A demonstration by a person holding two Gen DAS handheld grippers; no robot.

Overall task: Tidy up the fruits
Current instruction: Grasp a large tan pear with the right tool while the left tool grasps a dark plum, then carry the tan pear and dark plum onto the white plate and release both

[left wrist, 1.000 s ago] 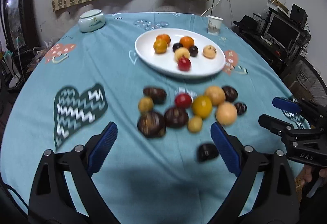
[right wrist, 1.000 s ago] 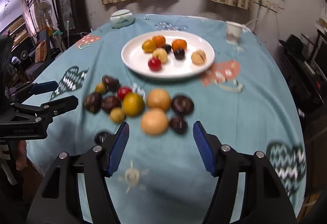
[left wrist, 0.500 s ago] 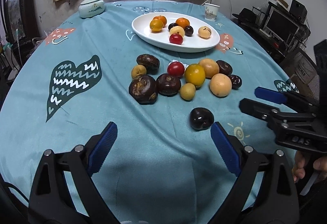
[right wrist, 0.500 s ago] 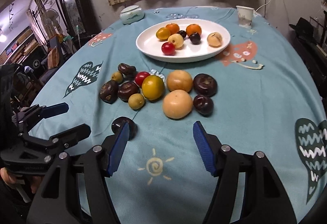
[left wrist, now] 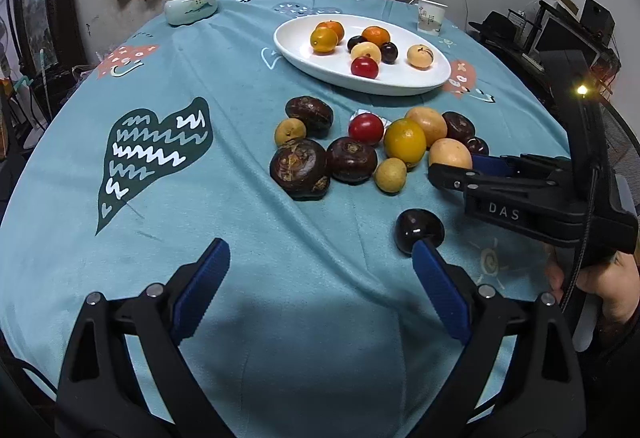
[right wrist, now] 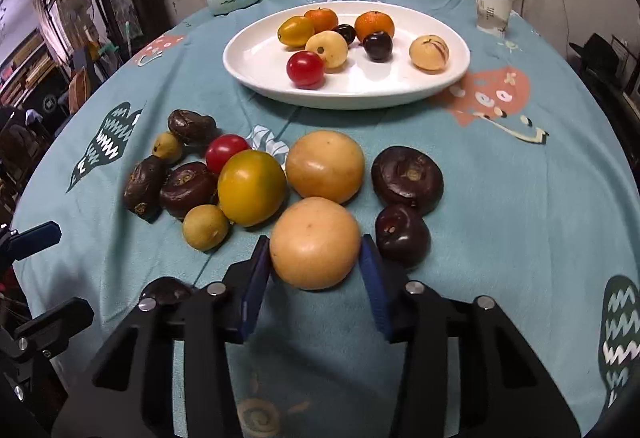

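A white oval plate (right wrist: 256, 74) at the back holds several small fruits: oranges, dark plums, a red tomato, pale ones. In front of it loose fruits lie in a cluster on the teal cloth, among them a yellow-green tomato (right wrist: 251, 187) and dark water chestnuts (right wrist: 407, 178). My right gripper (right wrist: 314, 266) is closing around the nearest pale orange fruit (right wrist: 315, 238), both blue pads against its sides. My left gripper (left wrist: 320, 278) hangs open above bare cloth, its right fingertip beside a lone dark plum (left wrist: 419, 230). The right gripper (left wrist: 456, 166) also shows in the left wrist view.
A pale green lidded jar (left wrist: 191, 4) stands at the table's far left and a paper cup (right wrist: 491, 11) at the far right. A person's hand (left wrist: 600, 278) holds the right gripper's handle. Dark furniture and shelves surround the round table.
My right gripper has moved forward and down to the pale orange fruit, and its jaws have narrowed from wide apart to its sides. The left gripper has barely moved.
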